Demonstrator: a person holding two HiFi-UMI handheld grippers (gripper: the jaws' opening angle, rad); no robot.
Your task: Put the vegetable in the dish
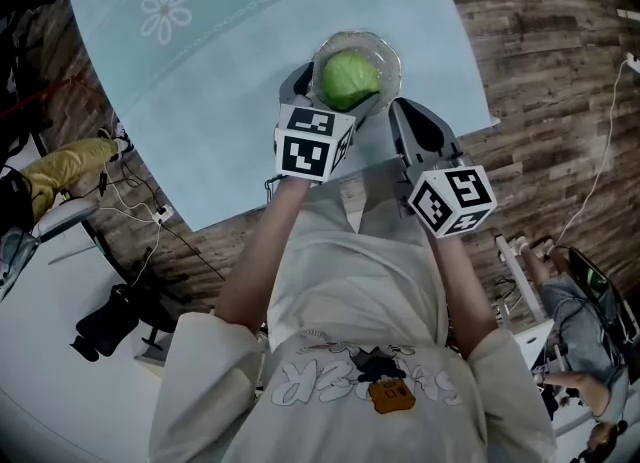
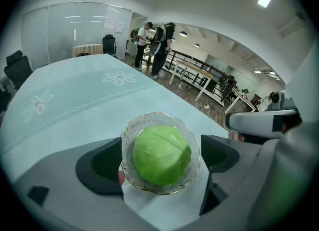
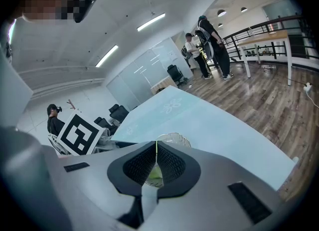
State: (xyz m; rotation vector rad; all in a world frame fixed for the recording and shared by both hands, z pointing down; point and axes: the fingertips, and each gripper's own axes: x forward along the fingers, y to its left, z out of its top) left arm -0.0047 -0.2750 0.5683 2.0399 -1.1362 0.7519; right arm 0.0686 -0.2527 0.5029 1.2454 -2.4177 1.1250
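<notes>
Green and round, the cabbage [image 1: 349,79] sits in the middle of the glass dish [image 2: 128,134]. The dish is on the table [image 1: 230,81], which has a pale blue cloth. So the vegetable looks to be where it should be.

The left tool [image 2: 159,160] has its two jaws wide apart, one on each side of the dish, and they squeeze nothing. The right tool [image 3: 156,162] is near the dish, with its jaws pressed together and nothing between them.

The cabbage looks smooth and a bit shiny, with tight leaves. I think it is firm and not very heavy, and it could roll or slip. The best place to hold it is across its fat middle.

The dish is clear and bumpy, with a wavy gold edge. It looks easy to break, so no bumping it.
</notes>
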